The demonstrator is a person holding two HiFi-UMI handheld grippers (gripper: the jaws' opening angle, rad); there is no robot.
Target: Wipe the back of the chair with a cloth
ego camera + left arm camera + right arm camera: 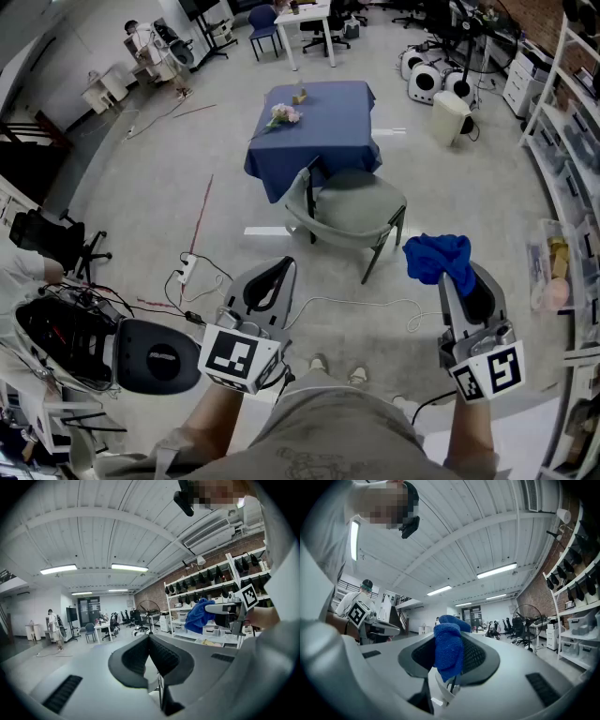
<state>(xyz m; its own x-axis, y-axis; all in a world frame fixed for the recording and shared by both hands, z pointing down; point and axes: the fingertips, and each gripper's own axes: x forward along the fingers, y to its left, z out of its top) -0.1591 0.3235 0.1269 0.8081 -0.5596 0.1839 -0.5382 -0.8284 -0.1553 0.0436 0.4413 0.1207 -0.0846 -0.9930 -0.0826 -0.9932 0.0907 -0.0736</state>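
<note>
Floor's (141,187) grey-green chair (349,208) shows only overhead; right gripper (450,645) jaws pinch cloth (449,656), left gripper (149,641) jaws closed.

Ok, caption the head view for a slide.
Right gripper clamps a blue cloth; grey chair stands ahead; left gripper shut, empty.

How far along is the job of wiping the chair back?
Done: the blue cloth is already clamped in the right gripper. In hand: both grippers hang apart from the grey chair; the left gripper is shut and empty. Left: the cloth is not touching the chair back, so all the wiping remains.
</note>
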